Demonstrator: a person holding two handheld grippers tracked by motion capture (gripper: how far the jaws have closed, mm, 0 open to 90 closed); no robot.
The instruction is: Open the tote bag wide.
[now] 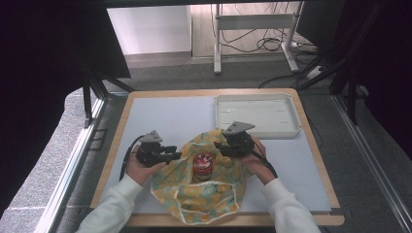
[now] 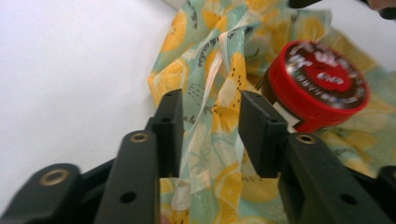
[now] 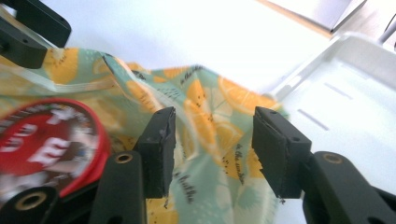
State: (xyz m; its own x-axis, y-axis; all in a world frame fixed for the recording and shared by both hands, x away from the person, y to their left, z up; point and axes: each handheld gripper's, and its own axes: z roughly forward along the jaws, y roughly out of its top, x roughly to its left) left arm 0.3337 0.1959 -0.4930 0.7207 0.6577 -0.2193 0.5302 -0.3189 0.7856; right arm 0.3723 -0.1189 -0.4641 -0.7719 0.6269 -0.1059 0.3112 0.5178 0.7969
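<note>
High view: both grippers' jaws stand apart beside the lemon-print cloth (image 1: 204,189).

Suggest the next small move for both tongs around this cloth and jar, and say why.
Probably lift both tongs clear of the cloth. The left tongs and right tongs stand open with fabric loose between the jaws, so neither pinches it, and the red-lidded jar stands in the middle.

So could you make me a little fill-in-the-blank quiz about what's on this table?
1. The jar on the cloth has a ____ lid.
2. The cloth is printed with slices of ____.
3. The tray behind the cloth is ____ in colour.
4. The fingers of the left gripper stand apart, with a fold of ____ between them.

Missing words: red; lemon; white; cloth
</note>
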